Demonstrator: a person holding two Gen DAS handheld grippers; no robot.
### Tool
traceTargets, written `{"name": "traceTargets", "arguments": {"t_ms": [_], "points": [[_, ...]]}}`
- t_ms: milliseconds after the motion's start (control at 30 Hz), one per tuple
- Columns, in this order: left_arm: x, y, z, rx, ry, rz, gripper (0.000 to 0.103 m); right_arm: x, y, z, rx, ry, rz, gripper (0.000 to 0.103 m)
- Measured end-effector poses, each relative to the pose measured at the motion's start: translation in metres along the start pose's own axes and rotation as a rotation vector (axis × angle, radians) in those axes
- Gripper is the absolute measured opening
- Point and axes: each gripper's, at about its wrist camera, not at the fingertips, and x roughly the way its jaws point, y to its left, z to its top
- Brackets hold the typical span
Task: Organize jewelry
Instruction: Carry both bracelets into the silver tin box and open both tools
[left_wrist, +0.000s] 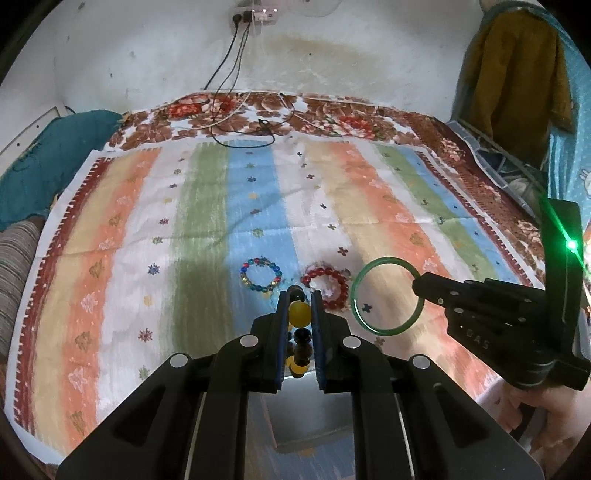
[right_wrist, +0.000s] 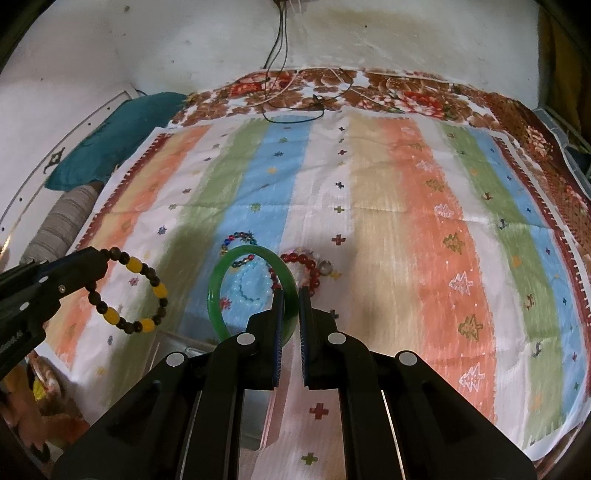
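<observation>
My left gripper (left_wrist: 300, 295) clamps the black-and-yellow bead bracelet (right_wrist: 127, 291); my right gripper (right_wrist: 291, 291) pinches the green bangle (left_wrist: 384, 295). Both hang above the striped cloth's (left_wrist: 147, 229) near edge.

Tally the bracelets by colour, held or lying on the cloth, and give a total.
Green bangle: 1, in the right gripper
Dark-and-yellow bead bracelet: 1, in the left gripper
Red bead bracelet: 1
Multicoloured bead bracelet: 1
Total: 4
</observation>
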Motion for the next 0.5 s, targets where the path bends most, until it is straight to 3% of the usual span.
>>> {"name": "traceTargets", "arguments": {"t_ms": [500], "points": [[-0.026, -0.013, -0.025, 0.030, -0.032, -0.018, 0.011, -0.020, 0.011, -0.024, -0.024, -0.014, 0.018, 0.009]]}}
